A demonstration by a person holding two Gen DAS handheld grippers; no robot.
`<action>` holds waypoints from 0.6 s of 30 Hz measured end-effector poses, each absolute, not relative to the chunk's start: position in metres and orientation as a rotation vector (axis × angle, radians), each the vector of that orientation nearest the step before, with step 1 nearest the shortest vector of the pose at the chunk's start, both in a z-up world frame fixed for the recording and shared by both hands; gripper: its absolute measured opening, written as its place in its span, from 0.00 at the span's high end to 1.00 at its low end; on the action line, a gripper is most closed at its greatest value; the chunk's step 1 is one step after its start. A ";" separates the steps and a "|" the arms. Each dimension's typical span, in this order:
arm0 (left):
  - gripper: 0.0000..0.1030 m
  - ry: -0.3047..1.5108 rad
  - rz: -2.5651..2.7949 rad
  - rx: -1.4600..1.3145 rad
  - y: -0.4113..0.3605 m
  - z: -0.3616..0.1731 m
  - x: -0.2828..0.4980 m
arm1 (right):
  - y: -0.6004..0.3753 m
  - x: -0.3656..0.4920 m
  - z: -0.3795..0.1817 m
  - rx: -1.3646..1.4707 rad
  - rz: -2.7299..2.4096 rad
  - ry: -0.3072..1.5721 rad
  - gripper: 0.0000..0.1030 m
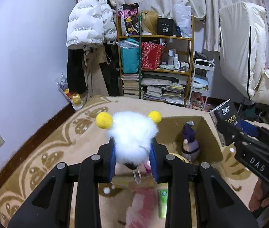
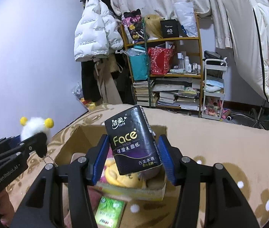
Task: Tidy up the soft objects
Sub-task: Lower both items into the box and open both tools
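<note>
My left gripper point(image 1: 133, 148) is shut on a fluffy white plush point(image 1: 132, 133) with yellow pom-pom ears, held above the left edge of an open cardboard box point(image 1: 208, 133). My right gripper point(image 2: 133, 152) is shut on a black "Face" tissue pack point(image 2: 132, 144), held over the same box point(image 2: 71, 138). Inside the box stand a purple doll point(image 1: 189, 142) and a yellow plush point(image 2: 123, 176). The left gripper with the plush point(image 2: 33, 129) also shows at the left of the right wrist view, and the tissue pack point(image 1: 227, 114) at the right of the left wrist view.
The box sits on a beige patterned blanket point(image 2: 220, 152). A green packet point(image 2: 109, 210) lies in front of the box. Behind stand a cluttered shelf point(image 1: 155, 64), hanging coats point(image 1: 90, 19), a white cart point(image 1: 201, 79) and a folded duvet point(image 1: 244, 53).
</note>
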State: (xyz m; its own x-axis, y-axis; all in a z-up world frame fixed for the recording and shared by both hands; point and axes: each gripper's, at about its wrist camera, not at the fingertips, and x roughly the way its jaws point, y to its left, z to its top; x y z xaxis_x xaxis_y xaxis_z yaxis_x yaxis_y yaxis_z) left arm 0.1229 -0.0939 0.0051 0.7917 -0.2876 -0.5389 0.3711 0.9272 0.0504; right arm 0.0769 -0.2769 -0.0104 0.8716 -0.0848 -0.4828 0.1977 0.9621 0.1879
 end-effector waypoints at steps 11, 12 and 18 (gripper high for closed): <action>0.72 0.552 -0.357 0.197 -0.107 -0.009 0.142 | -0.283 0.094 -0.022 0.213 -0.164 0.509 0.46; 0.72 0.554 -0.359 0.202 -0.107 -0.010 0.143 | -0.281 0.095 -0.024 0.210 -0.162 0.512 0.45; 0.72 0.577 -0.364 0.229 -0.113 -0.023 0.150 | -0.281 0.102 -0.031 0.224 -0.137 0.530 0.45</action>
State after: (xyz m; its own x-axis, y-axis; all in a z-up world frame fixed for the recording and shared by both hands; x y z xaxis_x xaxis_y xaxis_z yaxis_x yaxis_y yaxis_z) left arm 0.1496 -0.1130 -0.0234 0.7768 -0.2701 -0.5688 0.3970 0.9113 0.1093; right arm 0.1022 -0.2805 -0.0305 0.8546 -0.0719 -0.5143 0.1873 0.9664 0.1760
